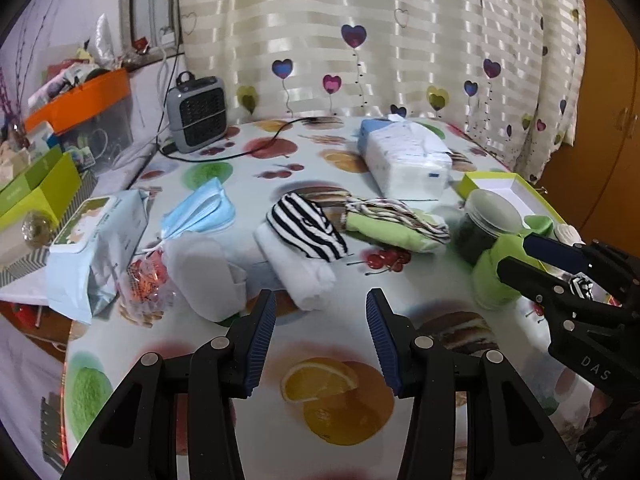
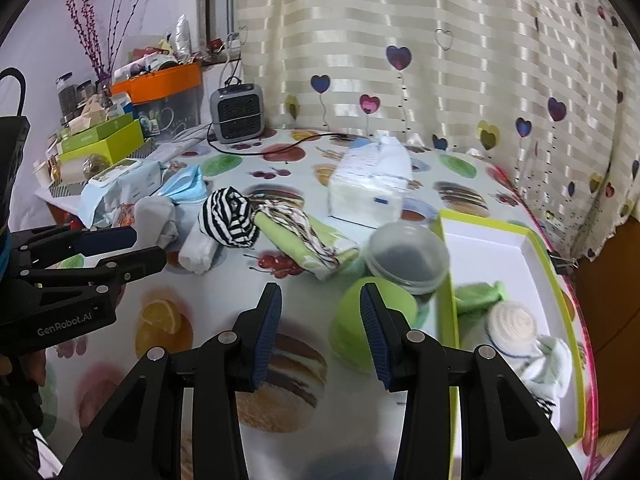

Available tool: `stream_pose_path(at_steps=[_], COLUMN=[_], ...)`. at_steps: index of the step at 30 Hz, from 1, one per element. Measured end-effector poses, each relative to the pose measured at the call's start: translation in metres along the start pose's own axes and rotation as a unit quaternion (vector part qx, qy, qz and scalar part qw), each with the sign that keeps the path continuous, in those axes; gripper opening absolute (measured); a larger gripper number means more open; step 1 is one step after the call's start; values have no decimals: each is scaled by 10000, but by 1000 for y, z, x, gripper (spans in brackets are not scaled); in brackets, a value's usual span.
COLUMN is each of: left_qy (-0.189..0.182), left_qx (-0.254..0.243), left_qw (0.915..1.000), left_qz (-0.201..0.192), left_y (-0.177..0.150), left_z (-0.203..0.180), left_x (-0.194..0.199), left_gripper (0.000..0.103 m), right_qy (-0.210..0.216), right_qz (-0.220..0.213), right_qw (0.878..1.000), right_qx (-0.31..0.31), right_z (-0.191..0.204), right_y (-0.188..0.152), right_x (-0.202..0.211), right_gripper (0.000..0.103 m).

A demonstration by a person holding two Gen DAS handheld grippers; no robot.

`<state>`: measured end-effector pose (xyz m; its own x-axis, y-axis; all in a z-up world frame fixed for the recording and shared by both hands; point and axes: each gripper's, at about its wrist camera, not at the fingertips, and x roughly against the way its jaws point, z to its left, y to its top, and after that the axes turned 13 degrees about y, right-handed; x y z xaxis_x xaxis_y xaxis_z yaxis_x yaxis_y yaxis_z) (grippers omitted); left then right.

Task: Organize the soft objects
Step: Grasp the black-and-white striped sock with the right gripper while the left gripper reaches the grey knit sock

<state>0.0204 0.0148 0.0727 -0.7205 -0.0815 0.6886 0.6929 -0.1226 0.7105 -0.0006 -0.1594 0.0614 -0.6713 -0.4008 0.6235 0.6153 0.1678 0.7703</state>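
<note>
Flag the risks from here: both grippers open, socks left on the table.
1. The clear jar stands right beside the box; the right gripper could topple it while loading.
2. The striped sock lies on the white roll; the left gripper may drag both.

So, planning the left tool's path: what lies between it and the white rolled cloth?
Only bare tablecloth separates the left tool from the white rolled cloth, per the left wrist view.

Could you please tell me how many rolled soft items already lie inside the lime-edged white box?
2 visible: a green cloth bundle at the box's near-left side, and a white rolled sock just right of it. The lime-edged white box runs past the frame edge, so more may be hidden.
</note>
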Motion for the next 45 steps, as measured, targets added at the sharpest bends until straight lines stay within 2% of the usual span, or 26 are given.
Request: stream_pose_path(at_steps=[3, 7, 10, 13, 21, 24, 26, 29, 31, 38, 43, 45], left_qy=[29, -112, 10, -32, 144, 224, 145, -241, -180, -99, -229, -235], left_qx=[32, 175, 204, 280, 497, 543, 672, 857, 914, 925, 1081, 1163], left_qw=[10000, 9997, 9996, 9991, 9978, 9972, 9960, 9935, 9922, 9925, 9893, 9879], left_qz=[10, 114, 183, 310, 409, 472, 578, 710, 823, 792, 949, 998], left_y=[2, 7, 9, 10, 10, 9, 9, 8, 8, 16, 12, 10], left_z=[7, 21, 34, 48, 82, 90, 94, 96, 97, 97, 100, 102], left_x=[-5, -14, -24, -34, -50, -55, -60, -69, -74, -78, -91, -94], left_gripper=[46, 46, 46, 46, 46, 46, 46, 49, 49, 49, 49, 49], right_qy=[64, 99, 170, 275, 291, 484, 610, 738, 810, 1006, 1307, 1273], right_qz=[32, 80, 121, 150, 263, 262, 268, 304, 362, 586, 652, 732], right_qw=[10000, 9998, 9996, 9995, 9992, 9985, 9978, 9965, 9953, 9919, 9879, 9876], right_qx=[56, 155, 180, 64, -21, 21, 60, 266, 387, 509, 517, 559], right_z=[3, 6, 6, 1, -3, 3, 11, 25, 34, 48, 56, 58], right_y=[4, 12, 18, 25, 44, 51, 57, 65, 68, 72, 74, 74], right_x=[-8, -17, -25, -33, -55, -62, -68, -80, -88, -119, -133, -140], right_gripper=[42, 42, 42, 42, 42, 42, 42, 42, 42, 42, 42, 42])
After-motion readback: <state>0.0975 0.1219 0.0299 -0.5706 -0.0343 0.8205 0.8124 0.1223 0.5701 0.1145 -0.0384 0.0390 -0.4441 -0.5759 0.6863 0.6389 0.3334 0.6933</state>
